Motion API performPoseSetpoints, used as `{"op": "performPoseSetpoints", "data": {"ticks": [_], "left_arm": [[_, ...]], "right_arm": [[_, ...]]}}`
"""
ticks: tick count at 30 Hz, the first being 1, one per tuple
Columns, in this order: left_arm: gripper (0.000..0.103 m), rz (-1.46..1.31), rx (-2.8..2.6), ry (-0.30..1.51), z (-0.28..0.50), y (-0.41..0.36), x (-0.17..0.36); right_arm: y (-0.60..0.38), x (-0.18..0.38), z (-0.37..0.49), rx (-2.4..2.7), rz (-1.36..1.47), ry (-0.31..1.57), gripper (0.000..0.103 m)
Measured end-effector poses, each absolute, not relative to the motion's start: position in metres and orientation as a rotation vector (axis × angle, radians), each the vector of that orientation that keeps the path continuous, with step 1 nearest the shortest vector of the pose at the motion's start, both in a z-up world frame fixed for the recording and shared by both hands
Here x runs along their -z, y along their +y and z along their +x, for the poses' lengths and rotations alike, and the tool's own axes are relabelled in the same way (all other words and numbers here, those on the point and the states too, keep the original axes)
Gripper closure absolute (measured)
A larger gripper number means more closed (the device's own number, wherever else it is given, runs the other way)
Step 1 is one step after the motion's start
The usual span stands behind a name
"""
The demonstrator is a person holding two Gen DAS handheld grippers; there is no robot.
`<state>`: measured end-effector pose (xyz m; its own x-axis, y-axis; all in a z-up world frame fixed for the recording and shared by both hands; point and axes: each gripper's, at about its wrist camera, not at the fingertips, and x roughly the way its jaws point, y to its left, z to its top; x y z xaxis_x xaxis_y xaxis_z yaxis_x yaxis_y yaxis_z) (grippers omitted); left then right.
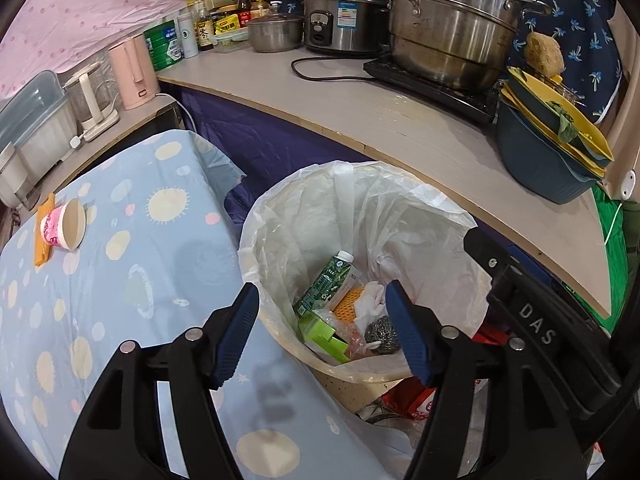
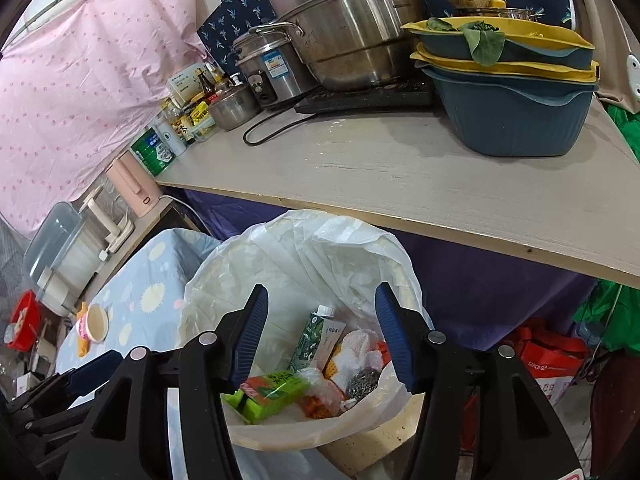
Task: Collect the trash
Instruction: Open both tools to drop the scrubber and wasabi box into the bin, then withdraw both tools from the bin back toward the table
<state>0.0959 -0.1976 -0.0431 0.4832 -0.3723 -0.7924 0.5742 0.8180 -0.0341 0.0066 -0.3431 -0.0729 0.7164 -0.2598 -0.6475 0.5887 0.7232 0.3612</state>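
A bin lined with a white plastic bag [image 1: 404,216] [image 2: 320,244] stands between the blue-clothed table and the counter. Inside lie a green carton [image 1: 326,280] [image 2: 314,332], a green box [image 1: 320,330] [image 2: 272,394], a steel scourer [image 1: 382,334] [image 2: 362,382], white tissue and orange scraps. My left gripper [image 1: 326,334] is open and empty above the bin's near rim. My right gripper [image 2: 322,334] is open and empty over the bin; its body shows in the left wrist view [image 1: 536,320]. A pink paper cup [image 1: 66,226] [image 2: 94,324] lies on its side on an orange wrapper [image 1: 44,232] on the table.
The blue spotted tablecloth [image 1: 140,280] covers the table at left. The wooden counter [image 2: 400,168] holds a steel steamer pot [image 1: 448,24], a rice cooker [image 1: 340,20], stacked blue and yellow basins [image 2: 512,96], bottles and tins. A pink kettle [image 1: 132,72] stands at far left. Red bags [image 2: 548,360] lie on the floor.
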Motion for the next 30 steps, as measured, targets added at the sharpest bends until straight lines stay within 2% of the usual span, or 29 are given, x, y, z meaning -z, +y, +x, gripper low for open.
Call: {"op": "performPoseSetpoints", "data": {"ticks": [18, 30], "left_arm": [[0.041, 0.155, 0.503, 0.912, 0.115, -0.141, 0.036], [0.033, 0.028, 0.346, 0.922, 0.151, -0.043, 0.038]], "right_arm": [[-0.295, 0.051, 0.031, 0.415, 0.522, 0.611, 0.048], [-0.222, 0.046, 0.084, 0.286, 0.429, 0.663, 0.048]]}}
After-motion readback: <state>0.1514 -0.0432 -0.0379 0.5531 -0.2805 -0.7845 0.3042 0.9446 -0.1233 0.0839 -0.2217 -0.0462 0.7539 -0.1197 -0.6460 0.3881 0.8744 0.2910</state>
